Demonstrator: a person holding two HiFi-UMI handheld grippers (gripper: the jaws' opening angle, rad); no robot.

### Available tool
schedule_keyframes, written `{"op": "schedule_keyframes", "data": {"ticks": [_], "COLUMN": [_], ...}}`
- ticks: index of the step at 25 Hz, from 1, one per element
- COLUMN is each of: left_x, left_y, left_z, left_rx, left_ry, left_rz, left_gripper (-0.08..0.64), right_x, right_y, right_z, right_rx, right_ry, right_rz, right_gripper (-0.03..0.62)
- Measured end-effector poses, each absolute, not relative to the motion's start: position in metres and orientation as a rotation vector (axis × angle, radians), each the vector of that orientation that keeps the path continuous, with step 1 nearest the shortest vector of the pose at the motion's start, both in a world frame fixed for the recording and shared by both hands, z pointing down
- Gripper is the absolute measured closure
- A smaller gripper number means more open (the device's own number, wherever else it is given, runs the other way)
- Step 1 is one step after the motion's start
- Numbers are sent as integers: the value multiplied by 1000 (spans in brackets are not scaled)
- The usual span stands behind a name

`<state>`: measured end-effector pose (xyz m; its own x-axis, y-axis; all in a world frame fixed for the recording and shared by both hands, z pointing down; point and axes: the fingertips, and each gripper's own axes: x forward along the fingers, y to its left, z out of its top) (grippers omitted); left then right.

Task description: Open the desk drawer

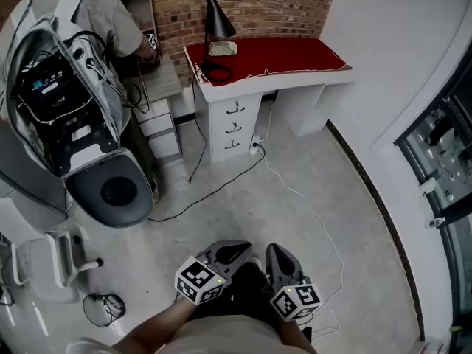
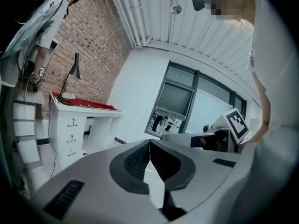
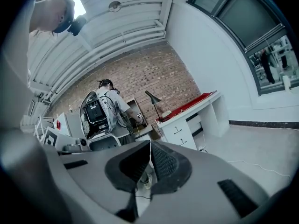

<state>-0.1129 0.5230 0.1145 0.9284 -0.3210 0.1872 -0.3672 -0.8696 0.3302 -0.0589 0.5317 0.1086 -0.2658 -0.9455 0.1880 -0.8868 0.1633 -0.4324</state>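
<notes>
left gripper [image 1: 234, 254] and right gripper [image 1: 282, 259] hang side by side over open grey floor [image 1: 324, 161], each with jaws pressed together on nothing. well ahead, the white desk [image 1: 295, 81] stands against a brick wall [image 1: 258, 2]. its three drawers [image 1: 234, 127] stack under the left end, all flush. a black cable [image 1: 221, 186] crosses the floor between. a red cloth [image 1: 280, 54] covers the desk top, with a lamp [image 1: 214, 21] at its left edge.

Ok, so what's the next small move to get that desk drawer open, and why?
Probably step toward the desk, grippers leading. The left gripper and right gripper are both shut, empty and held close to the body, while the three drawers sit closed, well out of reach across the floor.
</notes>
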Motion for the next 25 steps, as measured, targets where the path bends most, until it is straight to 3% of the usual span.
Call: {"op": "schedule_keyframes", "data": {"ticks": [14, 25], "left_x": [-116, -102], "left_y": [509, 428], "left_z": [109, 119], "left_rx": [2694, 2653], "left_ry": [-482, -651], "left_rz": [165, 202], "left_gripper": [551, 551], "right_x": [-56, -35], "right_y": [518, 441], "right_z": [103, 111], "right_rx": [-1870, -1825], "right_ry": [2273, 2324], "right_rz": [-741, -776], "right_gripper": [575, 575]}}
